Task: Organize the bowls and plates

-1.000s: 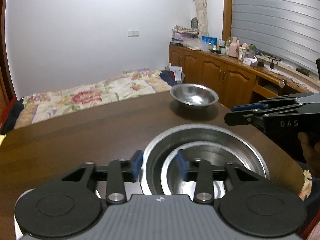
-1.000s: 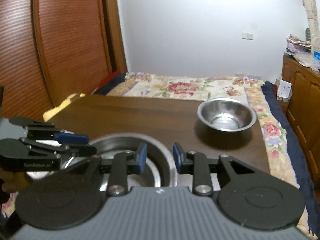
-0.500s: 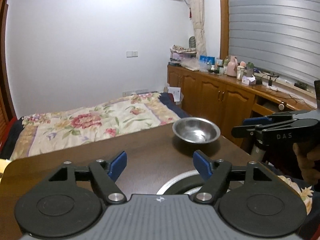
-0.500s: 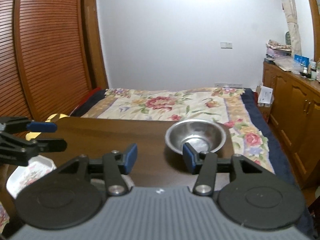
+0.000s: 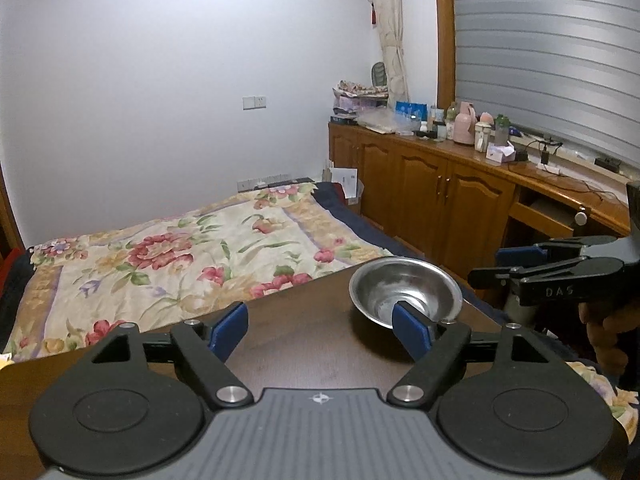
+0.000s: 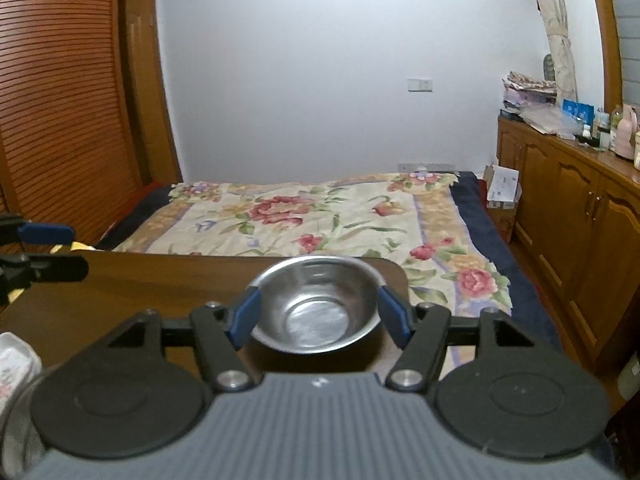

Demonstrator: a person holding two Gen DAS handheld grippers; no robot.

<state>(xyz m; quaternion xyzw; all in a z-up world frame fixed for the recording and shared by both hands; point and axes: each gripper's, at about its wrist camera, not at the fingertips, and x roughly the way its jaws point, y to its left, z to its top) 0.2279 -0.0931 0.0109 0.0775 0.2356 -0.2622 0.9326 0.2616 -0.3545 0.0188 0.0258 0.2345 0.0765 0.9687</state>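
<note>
The left gripper [image 5: 320, 330] hangs over the dark wooden table [image 5: 304, 360], its jaws opening with nothing between them. To its right a steel bowl [image 6: 316, 306] stands upright near the table's far corner, beside the flowered bed [image 6: 320, 216]. The right gripper [image 6: 318, 314] frames that bowl from behind, jaws opening and holding nothing.

Count: one round stainless-steel bowl [image 6: 316, 304] on dark brown wooden worktop [image 6: 132, 284]; one white floral-patterned plate [image 6: 14, 364], partly visible at edge; two black blue-padded claws; one floral-quilted bed [image 6: 320, 216].
</note>
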